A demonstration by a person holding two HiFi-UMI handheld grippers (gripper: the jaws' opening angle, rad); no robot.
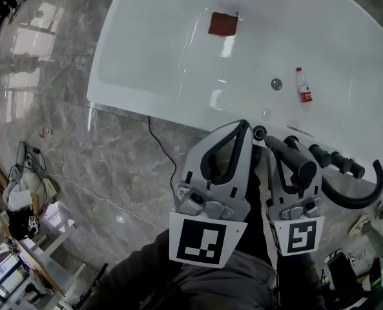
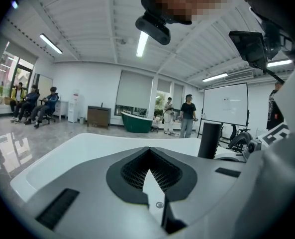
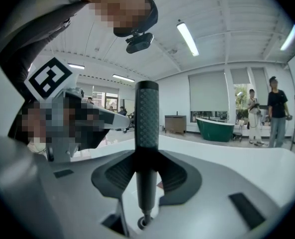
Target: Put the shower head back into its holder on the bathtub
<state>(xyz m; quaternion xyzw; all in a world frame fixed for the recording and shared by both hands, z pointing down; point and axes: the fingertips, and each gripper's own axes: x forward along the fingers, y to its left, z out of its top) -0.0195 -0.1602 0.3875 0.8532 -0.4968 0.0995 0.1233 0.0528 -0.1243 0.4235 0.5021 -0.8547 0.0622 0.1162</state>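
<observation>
Right gripper is clamped on the black shower head handle, held over the bathtub rim beside the black tap fittings. Left gripper is closed and empty. Risks: the handle twisting in the pads, or hose drag spoiling alignment with the holder.

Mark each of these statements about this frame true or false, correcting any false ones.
1. The right gripper clamps the shower head by its handle. True.
2. The left gripper holds the bottle. False: its jaws are shut on nothing, and the bottle lies in the bathtub.
3. A reddish-brown square lies inside the bathtub. True.
4. The shower head sits in its holder. False: it is in the right gripper.
</observation>
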